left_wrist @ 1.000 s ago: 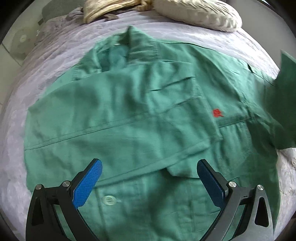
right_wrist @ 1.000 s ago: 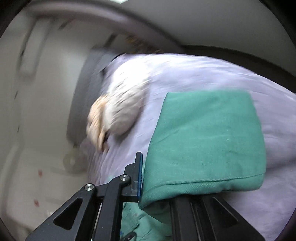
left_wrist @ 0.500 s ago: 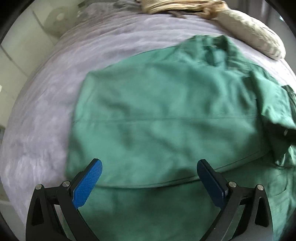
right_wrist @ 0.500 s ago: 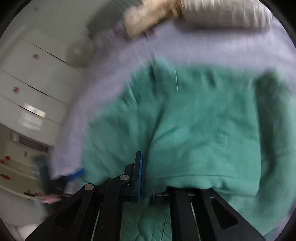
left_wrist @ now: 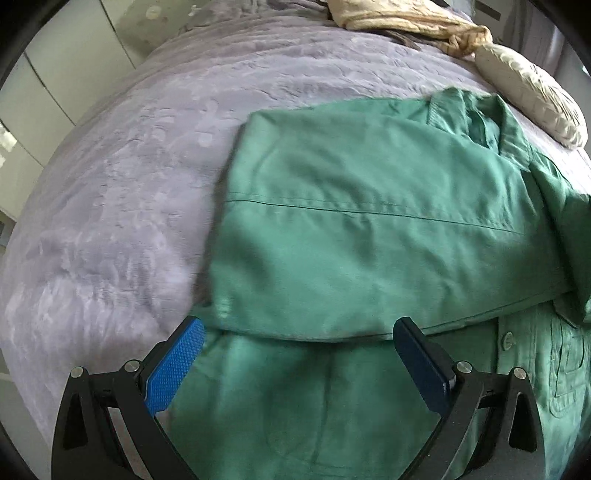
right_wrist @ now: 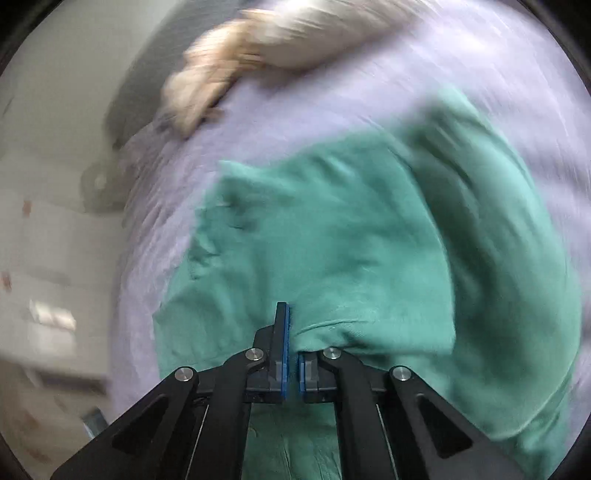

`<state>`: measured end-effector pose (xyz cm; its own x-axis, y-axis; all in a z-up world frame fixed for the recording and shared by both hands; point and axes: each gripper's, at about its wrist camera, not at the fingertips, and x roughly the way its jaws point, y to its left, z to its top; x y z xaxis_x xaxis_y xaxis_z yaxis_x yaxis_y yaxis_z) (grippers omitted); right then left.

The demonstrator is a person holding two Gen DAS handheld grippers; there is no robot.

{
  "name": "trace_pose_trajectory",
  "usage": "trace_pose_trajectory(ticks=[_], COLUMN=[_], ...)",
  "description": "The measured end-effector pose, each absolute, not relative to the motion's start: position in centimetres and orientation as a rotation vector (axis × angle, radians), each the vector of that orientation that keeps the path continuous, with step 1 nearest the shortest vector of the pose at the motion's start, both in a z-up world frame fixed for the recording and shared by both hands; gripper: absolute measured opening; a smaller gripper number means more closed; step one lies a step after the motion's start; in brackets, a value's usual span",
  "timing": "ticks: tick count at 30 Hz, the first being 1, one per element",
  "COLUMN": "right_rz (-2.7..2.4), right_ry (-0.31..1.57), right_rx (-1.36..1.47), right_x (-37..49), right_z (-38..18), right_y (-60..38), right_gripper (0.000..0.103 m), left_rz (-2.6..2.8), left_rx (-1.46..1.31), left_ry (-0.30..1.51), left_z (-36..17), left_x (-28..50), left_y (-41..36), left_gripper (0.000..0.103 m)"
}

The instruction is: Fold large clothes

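Right tool [right_wrist: 291,354] pinched shut on green shirt [left_wrist: 369,229] flap, left tool [left_wrist: 295,365] wide open & empty: early release or sideways tug on bed [left_wrist: 129,184] = crooked, bunched fold.

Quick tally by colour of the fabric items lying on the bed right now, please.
Green: 1, the shirt, an edge pinched in the right tool
Cream: 1, the pillow
Tan: 1, the bunched cloth
Lilac: 1, the blanket under them
Total: 4

one green shirt [left_wrist: 369,229], two tongs [left_wrist: 295,354], perhaps two pillows [left_wrist: 532,96]
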<state>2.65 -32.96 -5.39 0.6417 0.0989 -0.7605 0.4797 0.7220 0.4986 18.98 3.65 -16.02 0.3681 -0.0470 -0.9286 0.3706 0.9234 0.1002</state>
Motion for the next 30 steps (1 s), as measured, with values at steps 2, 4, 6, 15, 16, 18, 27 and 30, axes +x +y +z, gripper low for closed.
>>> trace_pose_trajectory(ticks=[2,4,6,15,16,18,27,30], right_rz=[-0.142,-0.073,-0.025,-0.016,-0.048,-0.114,-0.325,-0.346], right_ry=[0.909,0.994,1.099,1.181,1.174,1.151,0.936,0.859], right_rx=[0.553,0.406,0.299,0.495,0.55,0.655,1.245,1.3], right_x=[5.6,8.2,9.7,4.7,3.5,0.7,-5.9,-6.0], right_z=[-4.5,-5.3,-7.4,-9.3,-9.3,-9.8,-13.2,-13.4], right_y=[-28.6,-24.7,-21.3,-21.2,-22.6,-25.5,-34.0,-35.4], right_gripper=[0.004,0.004,0.01,0.054,0.054,0.054,0.057,0.057], left_rz=[-0.252,-0.22,-0.199,-0.349,-0.395,-0.484,-0.683,-0.495], left_rx=[0.308,0.299,0.288,0.208,0.199,0.21,0.432,0.453], left_ry=[1.163,1.168,1.178,1.19,1.183,1.163,1.07,0.957], left_z=[-15.8,-15.7,-15.6,-14.9,-14.6,-14.0,-15.3,-15.4], left_x=[19.3,19.5,19.4,19.2,18.8,17.9,13.1,14.7], left_y=[4.6,5.6,6.4,4.6,3.6,1.3,-11.1,-11.5], left_gripper=[0.103,0.103,0.103,0.103,0.103,0.103,0.103,0.103])
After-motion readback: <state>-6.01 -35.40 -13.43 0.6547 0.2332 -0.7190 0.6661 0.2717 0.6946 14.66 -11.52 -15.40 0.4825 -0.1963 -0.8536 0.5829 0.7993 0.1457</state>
